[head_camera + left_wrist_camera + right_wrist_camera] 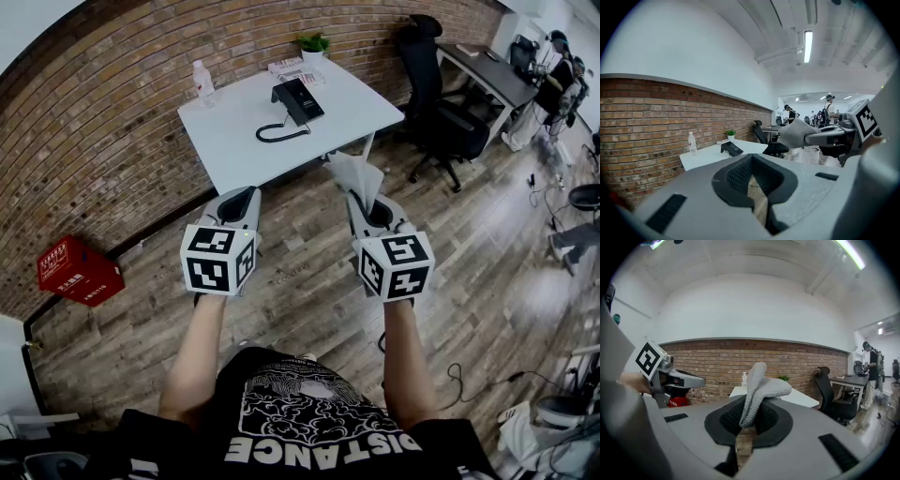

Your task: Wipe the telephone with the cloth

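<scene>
The black telephone [298,100] lies on a white table [234,141] by the brick wall, its cord looped at the front; it shows small in the left gripper view [731,148]. I stand on the wooden floor a step short of the table. My right gripper [367,208] is shut on a grey cloth [356,176], which sticks up from the jaws and droops over [761,387]. My left gripper [239,202] hangs level beside it, jaws closed with nothing between them [752,180]. Both are well apart from the telephone.
A water bottle [200,82], a small plant [313,44] and papers [292,68] also stand on the table. A black office chair [436,94] and a dark desk [492,70] are to the right. A red box [78,272] sits by the wall at left. Cables [459,380] lie on the floor.
</scene>
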The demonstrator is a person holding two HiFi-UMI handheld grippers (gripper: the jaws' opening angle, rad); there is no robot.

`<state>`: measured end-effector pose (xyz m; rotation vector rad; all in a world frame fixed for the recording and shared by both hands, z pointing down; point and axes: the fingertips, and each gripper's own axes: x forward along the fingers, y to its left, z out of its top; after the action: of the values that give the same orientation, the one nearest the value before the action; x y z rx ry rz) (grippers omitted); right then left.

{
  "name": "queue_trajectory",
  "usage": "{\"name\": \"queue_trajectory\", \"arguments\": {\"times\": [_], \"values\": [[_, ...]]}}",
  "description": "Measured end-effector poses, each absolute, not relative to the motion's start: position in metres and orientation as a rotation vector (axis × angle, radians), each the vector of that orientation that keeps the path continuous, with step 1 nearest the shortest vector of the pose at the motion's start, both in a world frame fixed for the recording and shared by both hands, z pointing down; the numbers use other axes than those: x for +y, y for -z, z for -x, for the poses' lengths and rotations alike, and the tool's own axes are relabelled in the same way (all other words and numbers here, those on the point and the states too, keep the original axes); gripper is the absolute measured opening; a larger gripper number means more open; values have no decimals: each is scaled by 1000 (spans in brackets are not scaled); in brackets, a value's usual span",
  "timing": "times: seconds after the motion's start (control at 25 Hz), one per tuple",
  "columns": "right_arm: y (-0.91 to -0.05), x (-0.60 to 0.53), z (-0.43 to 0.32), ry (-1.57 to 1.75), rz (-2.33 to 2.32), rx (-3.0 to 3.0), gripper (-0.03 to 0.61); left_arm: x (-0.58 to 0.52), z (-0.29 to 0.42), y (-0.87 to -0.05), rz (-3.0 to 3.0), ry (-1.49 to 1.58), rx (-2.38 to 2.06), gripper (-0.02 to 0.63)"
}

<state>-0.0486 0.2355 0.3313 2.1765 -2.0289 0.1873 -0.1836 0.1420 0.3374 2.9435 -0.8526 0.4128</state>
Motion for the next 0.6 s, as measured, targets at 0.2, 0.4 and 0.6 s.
{"name": "queue_trajectory", "arguments": {"times": [0.2, 0.4, 0.6], "values": [[-332, 237, 43, -185, -2190, -2033, 11, 145, 177, -340, -2945, -419, -846, 6], [-334, 232, 39, -204, -2192, -2031, 11, 138, 173, -341, -2942, -428, -842, 6], [-342, 224, 30, -232, -2196, -2009, 11, 125, 162, -346, -2938, -433, -819, 6]]}}
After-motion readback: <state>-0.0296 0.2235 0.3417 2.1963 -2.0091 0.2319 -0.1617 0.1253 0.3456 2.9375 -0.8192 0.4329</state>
